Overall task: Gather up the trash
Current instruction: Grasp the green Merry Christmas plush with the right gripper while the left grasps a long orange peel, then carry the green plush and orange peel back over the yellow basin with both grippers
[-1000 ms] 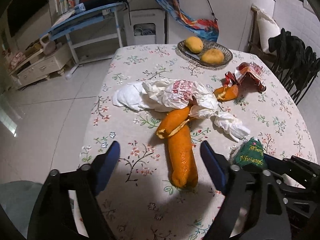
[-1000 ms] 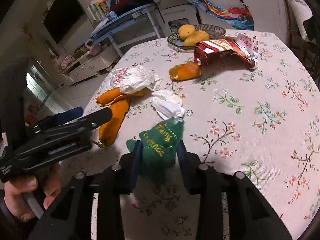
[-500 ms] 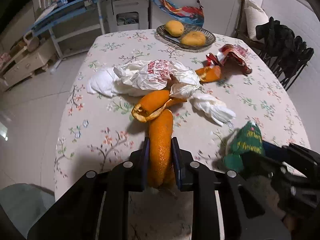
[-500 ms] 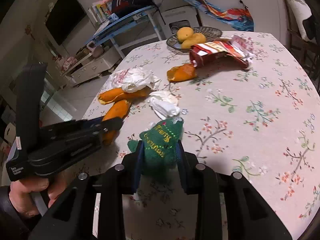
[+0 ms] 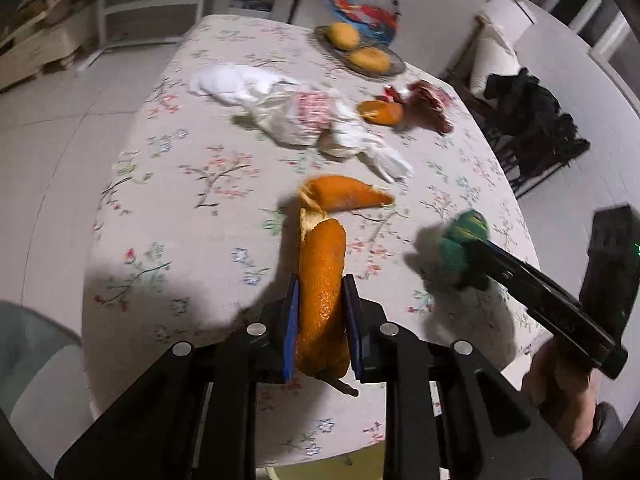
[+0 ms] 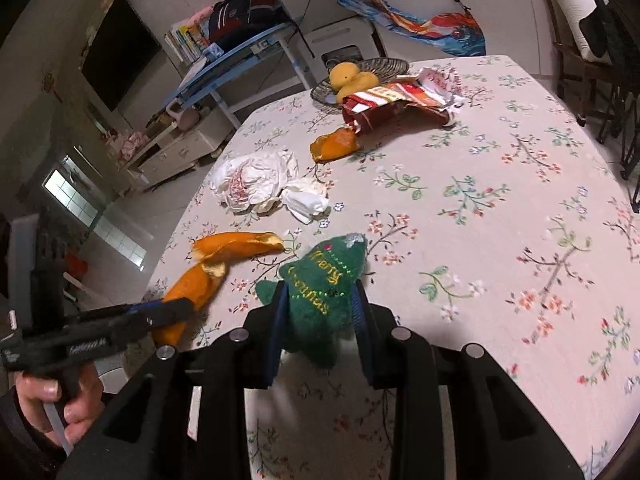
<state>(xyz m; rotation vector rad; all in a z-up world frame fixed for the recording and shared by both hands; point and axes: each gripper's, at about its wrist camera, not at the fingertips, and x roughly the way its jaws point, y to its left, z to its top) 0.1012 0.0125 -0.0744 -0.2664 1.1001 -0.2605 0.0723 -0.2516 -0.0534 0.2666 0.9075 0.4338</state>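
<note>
My left gripper (image 5: 320,320) is clamped on the long orange peel (image 5: 322,280), whose far end trails ahead of the jaws. My right gripper (image 6: 318,316) pinches the green felt Christmas ornament (image 6: 324,280). Ahead of both jaws, uncollected: crumpled tissues (image 6: 256,180), a small peel piece (image 6: 334,146), a red snack wrapper (image 6: 400,104). I judge roughly a third gathered; no bin visible.

near edge of surface (image 6: 500,280): bare cloth, passable | middle: crumpled plastic bag (image 6: 252,180) and tissue (image 6: 306,202) blocked the way | far end: fruit plate (image 6: 384,66), snack wrapper (image 6: 400,100), peel piece (image 6: 334,146) crowded together | right side: open
</note>
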